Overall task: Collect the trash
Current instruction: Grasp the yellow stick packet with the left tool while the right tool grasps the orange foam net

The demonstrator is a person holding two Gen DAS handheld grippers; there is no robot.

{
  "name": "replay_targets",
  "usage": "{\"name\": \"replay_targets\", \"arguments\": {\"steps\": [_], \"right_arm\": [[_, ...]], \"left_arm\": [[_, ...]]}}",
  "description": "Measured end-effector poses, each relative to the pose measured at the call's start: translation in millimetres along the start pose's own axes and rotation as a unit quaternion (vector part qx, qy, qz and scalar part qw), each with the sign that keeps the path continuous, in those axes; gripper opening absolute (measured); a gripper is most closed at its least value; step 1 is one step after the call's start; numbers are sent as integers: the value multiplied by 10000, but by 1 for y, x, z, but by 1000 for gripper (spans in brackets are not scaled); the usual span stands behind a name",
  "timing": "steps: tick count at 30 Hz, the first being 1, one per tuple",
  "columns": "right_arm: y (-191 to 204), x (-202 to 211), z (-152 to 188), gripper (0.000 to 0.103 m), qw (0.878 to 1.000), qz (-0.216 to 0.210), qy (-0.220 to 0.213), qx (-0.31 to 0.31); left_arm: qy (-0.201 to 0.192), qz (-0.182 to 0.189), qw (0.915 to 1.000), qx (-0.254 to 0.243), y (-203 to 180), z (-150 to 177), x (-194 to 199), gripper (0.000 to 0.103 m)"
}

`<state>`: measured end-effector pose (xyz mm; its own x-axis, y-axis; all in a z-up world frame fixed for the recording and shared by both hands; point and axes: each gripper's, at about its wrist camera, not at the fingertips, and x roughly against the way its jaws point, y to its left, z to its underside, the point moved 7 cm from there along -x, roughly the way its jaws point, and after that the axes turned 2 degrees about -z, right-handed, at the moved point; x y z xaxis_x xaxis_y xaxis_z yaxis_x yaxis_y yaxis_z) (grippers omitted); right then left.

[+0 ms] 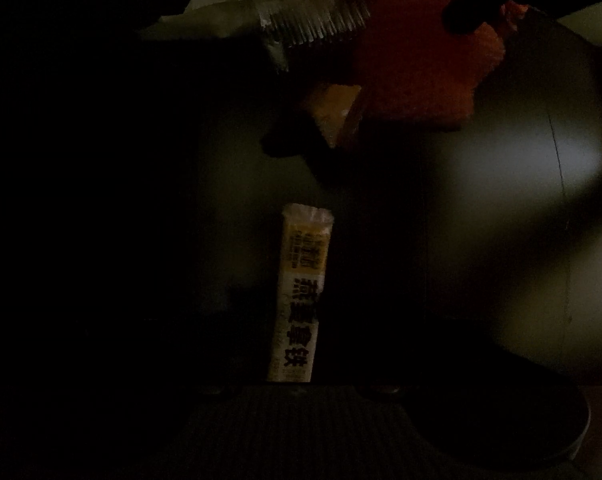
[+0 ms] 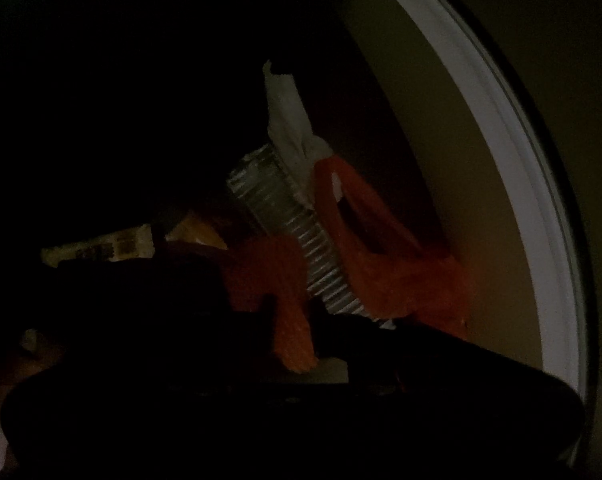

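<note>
The long yellow-and-white paper sachet (image 1: 299, 296) lies straight ahead of the left gripper (image 1: 297, 384), its long axis pointing away, its near end between dark jaws; whether they clamp it cannot be told. The right gripper's (image 2: 301, 360) state is equally hidden.

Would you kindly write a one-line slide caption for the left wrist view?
Dim left wrist view: a sachet stands ahead, with a foil cup and an orange bag beyond.
</note>
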<state>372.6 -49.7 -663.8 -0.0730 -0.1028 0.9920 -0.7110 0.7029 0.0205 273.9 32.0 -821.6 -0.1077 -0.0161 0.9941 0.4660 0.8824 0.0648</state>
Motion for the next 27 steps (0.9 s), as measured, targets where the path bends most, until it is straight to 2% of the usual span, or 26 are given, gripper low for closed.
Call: {"name": "replay_targets", "arguments": {"steps": [8, 13, 17, 21, 27], "right_arm": [[5, 9, 8, 9, 9997, -156, -98, -142], [9, 43, 15, 8, 9982, -212, -324, -456], [10, 85, 17, 8, 9947, -213, -637, -774], [11, 139, 15, 8, 9899, -156, -1017, -979], [14, 235, 15, 8, 9796, 86, -1564, -1260]], "left_arm": [[-87, -42, 9997, 235, 2, -1, 18, 21], [-238, -88, 9989, 394, 6, -1, 48, 21], [-492, -101, 9975, 502, 11, -7, 91, 21], [-797, -110, 9949, 601, 23, -27, 141, 21], [-1375, -200, 9866, 861, 30, -28, 241, 21]]}}
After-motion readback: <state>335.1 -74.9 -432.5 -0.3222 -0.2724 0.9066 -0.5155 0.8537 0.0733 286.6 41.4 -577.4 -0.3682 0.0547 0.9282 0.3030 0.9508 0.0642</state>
